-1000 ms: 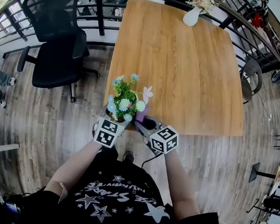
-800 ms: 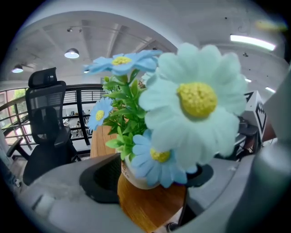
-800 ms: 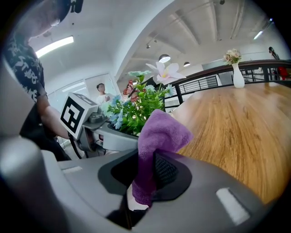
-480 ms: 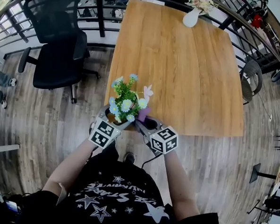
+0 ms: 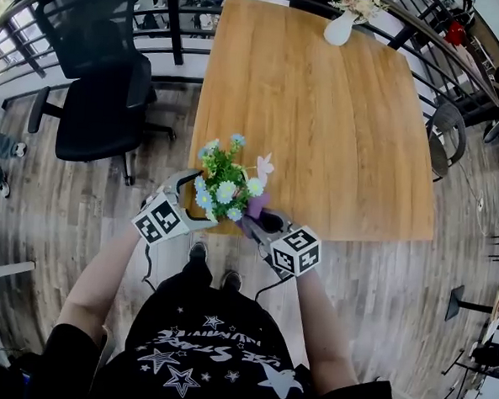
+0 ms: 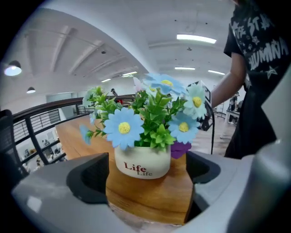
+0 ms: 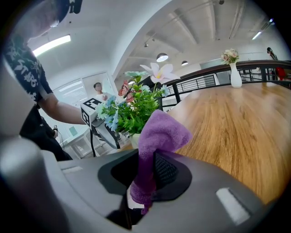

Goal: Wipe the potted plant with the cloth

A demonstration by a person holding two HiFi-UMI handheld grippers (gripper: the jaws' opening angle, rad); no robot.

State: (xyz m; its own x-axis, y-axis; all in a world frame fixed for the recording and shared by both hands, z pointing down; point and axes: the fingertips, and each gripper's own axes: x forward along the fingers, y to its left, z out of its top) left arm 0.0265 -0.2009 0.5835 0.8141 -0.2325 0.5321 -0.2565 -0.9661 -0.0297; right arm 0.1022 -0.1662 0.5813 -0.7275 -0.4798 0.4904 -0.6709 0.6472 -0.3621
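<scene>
The potted plant (image 5: pixel 224 187), a white pot (image 6: pixel 142 164) with blue flowers and green leaves, stands on the near left corner of the wooden table (image 5: pixel 322 123). My left gripper (image 5: pixel 192 201) sits at the plant's left side with its jaws opening. The pot stands just beyond the tips, and the pads do not touch it. My right gripper (image 5: pixel 261 222) is at the plant's right side, shut on a purple cloth (image 7: pixel 157 136). The cloth (image 5: pixel 253 205) sticks up from the jaws next to the leaves (image 7: pixel 129 113).
A black office chair (image 5: pixel 96 84) stands on the wood floor left of the table. A white vase of flowers (image 5: pixel 342 27) stands at the table's far edge, with a dark railing behind it. The table's near edge runs just under both grippers.
My left gripper has rolled and swung out to the left, and its jaws have spread away from the pot. The right gripper and the cloth have stayed where they were.
</scene>
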